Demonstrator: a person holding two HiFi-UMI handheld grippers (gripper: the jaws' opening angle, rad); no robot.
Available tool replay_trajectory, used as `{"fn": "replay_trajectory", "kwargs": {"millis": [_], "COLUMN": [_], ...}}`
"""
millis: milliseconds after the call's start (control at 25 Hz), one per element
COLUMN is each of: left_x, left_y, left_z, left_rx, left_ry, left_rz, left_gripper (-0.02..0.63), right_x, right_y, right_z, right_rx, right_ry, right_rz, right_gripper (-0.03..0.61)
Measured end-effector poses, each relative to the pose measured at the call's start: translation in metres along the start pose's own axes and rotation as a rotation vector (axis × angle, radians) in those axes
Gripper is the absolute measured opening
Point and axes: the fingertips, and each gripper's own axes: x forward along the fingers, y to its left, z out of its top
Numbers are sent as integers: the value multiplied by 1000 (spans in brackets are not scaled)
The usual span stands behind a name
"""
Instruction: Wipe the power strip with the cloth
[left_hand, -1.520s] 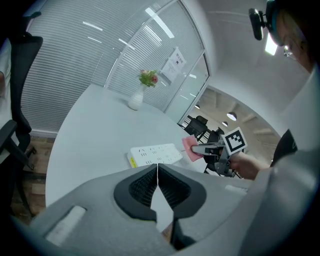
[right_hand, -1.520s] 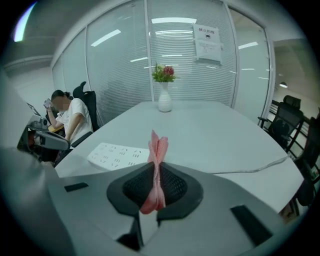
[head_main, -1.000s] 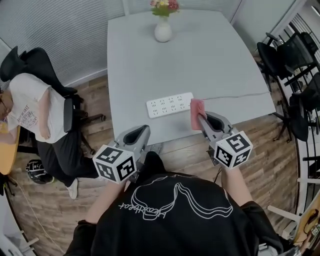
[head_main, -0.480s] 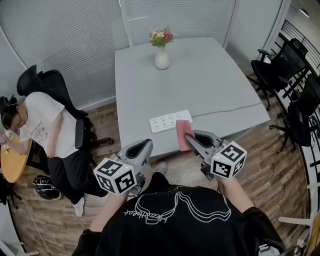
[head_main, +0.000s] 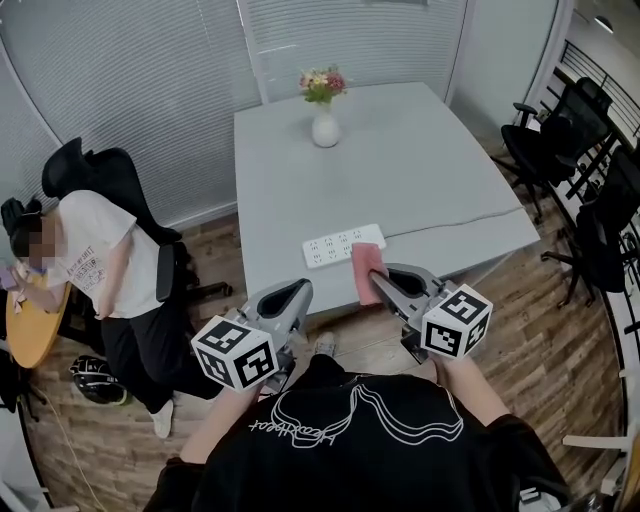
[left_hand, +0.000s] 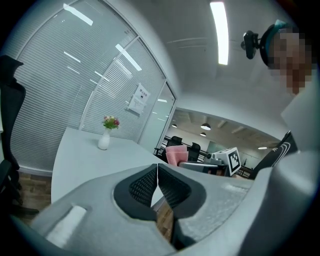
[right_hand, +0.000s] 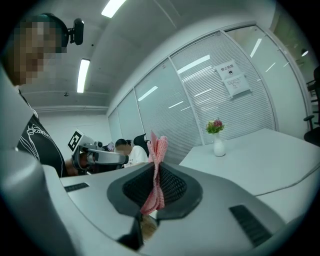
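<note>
Right tool pinching pink cloth, hiding power strip end, left tool pressed together

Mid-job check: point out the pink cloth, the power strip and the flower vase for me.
pink cloth (head_main: 364, 268): head view, middle of its visible face.
power strip (head_main: 328, 249): head view, socket face, on the part left of the cloth.
flower vase (head_main: 325, 130): head view, white body below the flowers.

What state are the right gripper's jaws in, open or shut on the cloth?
Shut on the cloth: the right gripper view shows the right gripper pinching the pink fabric between its jaws.
</note>
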Motion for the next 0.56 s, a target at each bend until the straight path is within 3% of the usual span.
{"fn": "replay_trajectory", "kwargs": {"millis": [560], "left_x": [-11], "left_y": [-1], "left_z": [-6], "left_rx": [-7], "left_ry": [-32], "left_rz": [24], "left_gripper": [15], "right_x": [-5], "right_y": [0], "right_z": [-5], "right_rx": [-13], "right_ry": [-11], "right_rz": [-34], "right_gripper": [31]}}
